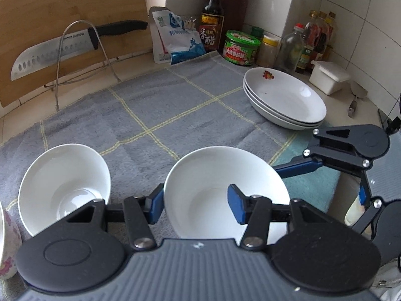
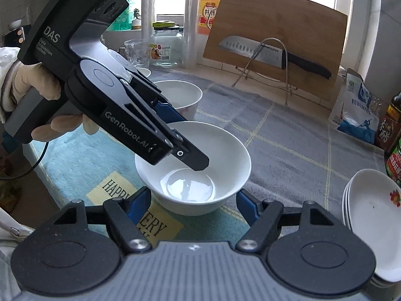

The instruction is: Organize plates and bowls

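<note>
A white bowl (image 1: pixel 225 190) is gripped at its rim by the left gripper (image 1: pixel 198 205): one blue pad is seen outside the wall and the other inside, and the jaws are closed on the wall. In the right wrist view the same bowl (image 2: pixel 193 168) sits where the grey checked towel (image 2: pixel 288 150) meets a teal mat (image 2: pixel 72 160), with the left gripper's black finger reaching into it from the upper left. That gripper is held by a gloved hand (image 2: pixel 37 95).

The right gripper (image 2: pixel 194 205) is set around the bowl's base, one blue finger on each side; its jaws are partly open, and whether the pads touch the bowl cannot be told.

A second white bowl (image 1: pixel 65 185) stands just left of the held one on the towel. A third bowl (image 2: pixel 180 95), with a patterned outside, is seen farther back in the right wrist view.

A stack of white plates (image 1: pixel 285 97) with a red flower print lies at the towel's far right edge, well apart from the bowls.

Behind, a knife (image 1: pixel 62 47) rests in a wire rack (image 1: pixel 82 57) against a wooden board (image 1: pixel 50 12). Bottles and jars are lined along the tiled wall.
</note>
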Available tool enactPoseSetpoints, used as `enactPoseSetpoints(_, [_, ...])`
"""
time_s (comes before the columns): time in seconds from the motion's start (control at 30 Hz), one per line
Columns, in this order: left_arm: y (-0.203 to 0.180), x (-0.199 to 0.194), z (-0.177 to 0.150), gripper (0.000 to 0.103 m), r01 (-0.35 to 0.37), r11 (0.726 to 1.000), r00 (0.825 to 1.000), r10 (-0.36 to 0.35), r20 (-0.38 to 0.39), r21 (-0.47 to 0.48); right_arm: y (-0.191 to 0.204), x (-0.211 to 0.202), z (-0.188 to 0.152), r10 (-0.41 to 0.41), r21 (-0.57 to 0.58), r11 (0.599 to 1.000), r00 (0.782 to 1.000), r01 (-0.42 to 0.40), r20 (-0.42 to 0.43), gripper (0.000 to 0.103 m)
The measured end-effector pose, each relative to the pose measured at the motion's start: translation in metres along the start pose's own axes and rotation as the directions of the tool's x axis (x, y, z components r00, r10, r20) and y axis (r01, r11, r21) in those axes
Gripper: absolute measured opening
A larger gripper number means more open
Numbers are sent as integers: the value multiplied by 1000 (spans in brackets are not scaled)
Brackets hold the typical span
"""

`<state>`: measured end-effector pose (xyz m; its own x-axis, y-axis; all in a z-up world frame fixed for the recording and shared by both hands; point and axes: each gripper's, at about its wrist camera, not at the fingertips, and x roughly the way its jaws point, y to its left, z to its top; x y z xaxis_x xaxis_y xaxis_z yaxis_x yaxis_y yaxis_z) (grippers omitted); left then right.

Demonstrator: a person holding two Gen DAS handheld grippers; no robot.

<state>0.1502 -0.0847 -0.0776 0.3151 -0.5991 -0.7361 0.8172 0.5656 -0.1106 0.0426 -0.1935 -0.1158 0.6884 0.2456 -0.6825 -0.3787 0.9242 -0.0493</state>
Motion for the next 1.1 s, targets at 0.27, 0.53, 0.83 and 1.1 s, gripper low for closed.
enactPoseSetpoints(0.27, [-1,2,-2,53,11,1000,1000,-11,-1,-5,1,4,-2,4,12,1000,1000,-4,-7,84])
enactPoseSetpoints(0.53, [-2,-18,-3,95,-8,1000,997,8,75,0,-6,-11,4,24,59,998,999,-26,33,103])
enactPoseSetpoints(0.83, [-7,-61,-18,101,-137,990,971,138,194,-18,-20,-21,11,29,169,985,997,-41,74,103])
enactPoseSetpoints(1.1, [7,-68,-48,101,-368,929,908,370,199,-46,-27,-9,45,61,186,980,995,-75,83,103])
